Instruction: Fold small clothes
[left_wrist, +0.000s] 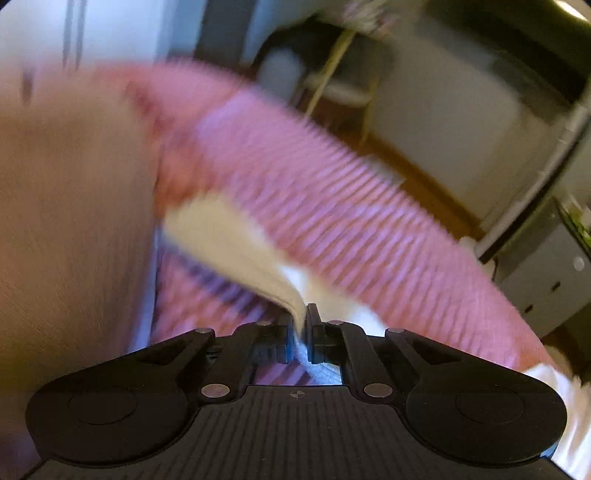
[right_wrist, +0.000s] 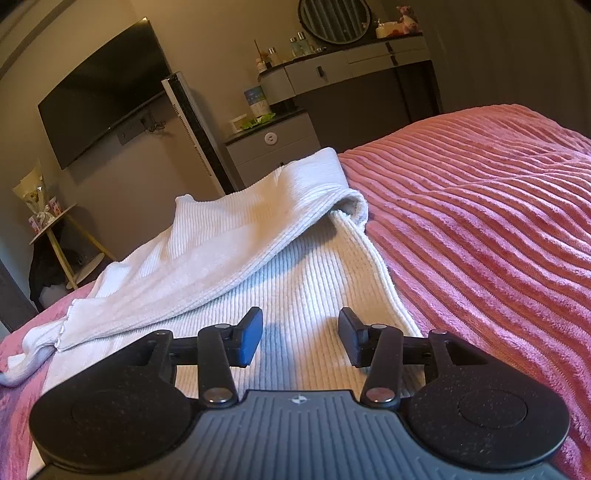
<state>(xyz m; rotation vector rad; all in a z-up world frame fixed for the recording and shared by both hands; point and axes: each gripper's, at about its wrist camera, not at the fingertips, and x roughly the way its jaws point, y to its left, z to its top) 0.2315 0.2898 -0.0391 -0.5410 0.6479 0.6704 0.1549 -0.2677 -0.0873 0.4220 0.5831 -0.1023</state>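
The white ribbed knit garment (right_wrist: 258, 251) lies spread on the bed, on a pink ribbed plush bedspread (right_wrist: 498, 221), close to the bed's near-left edge. One part of it is folded over diagonally across the flat lower layer, with a rolled fold at its far right corner; a thin strip of it trails off to the left onto the bedspread.

The right hand-held gripper (right_wrist: 301, 338) hovers low over the flat near part of the garment with its jaws spread apart; ribbed cloth shows in the gap, and the fingers (right_wrist: 249, 339) do not press on it.

In the left wrist view, heavily blurred, the left hand-held gripper (left_wrist: 306, 325) has its jaws pressed together on a thin edge of the white garment (left_wrist: 236, 236), which rises out of the pinch and runs up and to the left. Behind it the pink bedspread (left_wrist: 332, 206) sweeps across the picture.

Beyond the bed stand a grey bedside cabinet (right_wrist: 273, 147), a white tower unit (right_wrist: 192, 129), a dark wall-mounted television (right_wrist: 103, 92) and a grey dressing table (right_wrist: 351, 62) with a round mirror (right_wrist: 334, 18) and small bottles. At the left, a small round wooden side table (right_wrist: 59, 229) carries a wrapped bouquet (right_wrist: 33, 192).
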